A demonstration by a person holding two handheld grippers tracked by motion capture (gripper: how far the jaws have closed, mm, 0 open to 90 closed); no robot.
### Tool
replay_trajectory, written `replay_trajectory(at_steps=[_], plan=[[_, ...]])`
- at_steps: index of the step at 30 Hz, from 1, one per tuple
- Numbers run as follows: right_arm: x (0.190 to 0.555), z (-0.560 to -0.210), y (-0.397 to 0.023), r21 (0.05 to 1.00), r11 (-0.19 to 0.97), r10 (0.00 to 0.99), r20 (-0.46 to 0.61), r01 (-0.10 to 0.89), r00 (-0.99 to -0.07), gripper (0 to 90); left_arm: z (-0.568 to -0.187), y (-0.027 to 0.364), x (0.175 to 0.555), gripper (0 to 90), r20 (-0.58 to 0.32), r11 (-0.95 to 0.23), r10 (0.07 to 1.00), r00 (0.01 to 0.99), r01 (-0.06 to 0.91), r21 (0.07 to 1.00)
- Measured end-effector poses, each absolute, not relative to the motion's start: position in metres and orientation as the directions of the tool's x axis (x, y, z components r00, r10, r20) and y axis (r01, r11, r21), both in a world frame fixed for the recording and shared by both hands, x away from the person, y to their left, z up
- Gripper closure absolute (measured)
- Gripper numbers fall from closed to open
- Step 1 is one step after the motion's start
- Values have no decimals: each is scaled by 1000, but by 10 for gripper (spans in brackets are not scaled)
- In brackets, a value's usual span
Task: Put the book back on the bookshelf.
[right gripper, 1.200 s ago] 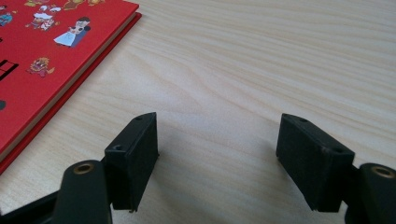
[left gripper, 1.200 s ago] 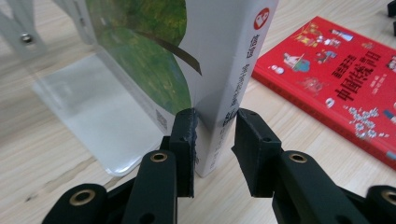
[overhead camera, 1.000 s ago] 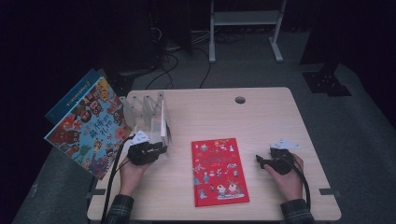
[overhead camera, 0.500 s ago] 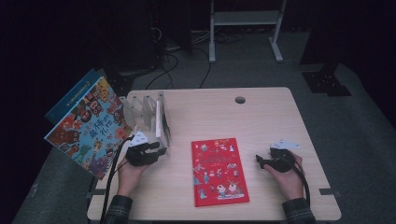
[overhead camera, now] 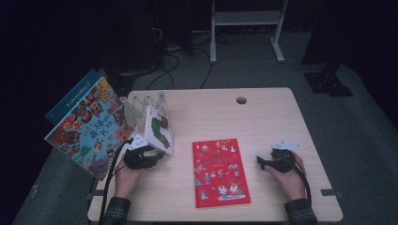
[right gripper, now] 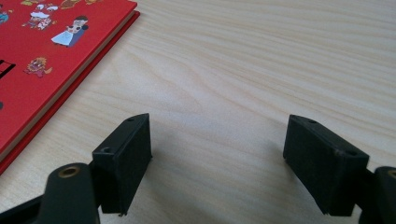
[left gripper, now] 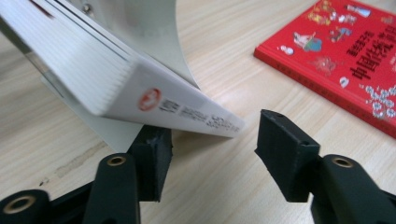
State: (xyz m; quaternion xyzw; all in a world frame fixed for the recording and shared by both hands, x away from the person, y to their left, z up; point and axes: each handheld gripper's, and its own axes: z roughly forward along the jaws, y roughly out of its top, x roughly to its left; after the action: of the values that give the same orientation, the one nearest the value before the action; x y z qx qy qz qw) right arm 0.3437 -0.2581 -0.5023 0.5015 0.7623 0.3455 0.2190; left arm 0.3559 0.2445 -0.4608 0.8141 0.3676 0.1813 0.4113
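white book let go at the rack, both tongs spread

the left gripper [overhead camera: 149,154] sits at the near-left part of the pale wooden table [overhead camera: 263,117], right up against the thin white hardcover book [overhead camera: 157,129] with the green picture on its cover. that book stands tilted in the clear plastic book rack [overhead camera: 141,105], at its near end. in the left gripper view the book's [left gripper: 116,70] lower corner hangs over the gap between the jaws; one black pad [left gripper: 152,161] sits just under its spine edge, the other stands well off to the side. the jaws have just been opening, and they are spread, not pinching the book, though whether the near pad brushes it i cannot tell.

the right gripper [overhead camera: 264,163] rests low on the table at the near right, its jaws spread wide with bare wood between them, having just opened a touch further. the flat red picture book [overhead camera: 219,171] lies between the two hands, cover up, near the right gripper but apart from it; its corner shows in the right gripper view [right gripper: 51,60].

a large colourful picture book [overhead camera: 89,126] leans off the table's left edge, beside the rack.
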Motion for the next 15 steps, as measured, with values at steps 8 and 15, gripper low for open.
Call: replay_trajectory(at_steps=[8,15], plan=[[343,-502,-259,750,253,919,10,611,-393,275,-469,242,337,435,40,-478,724,689,459,749],[338,-497,-257,732,257,915,27,631,-403,451,-473,223,319,439,41,-530,654,756,419,737]])
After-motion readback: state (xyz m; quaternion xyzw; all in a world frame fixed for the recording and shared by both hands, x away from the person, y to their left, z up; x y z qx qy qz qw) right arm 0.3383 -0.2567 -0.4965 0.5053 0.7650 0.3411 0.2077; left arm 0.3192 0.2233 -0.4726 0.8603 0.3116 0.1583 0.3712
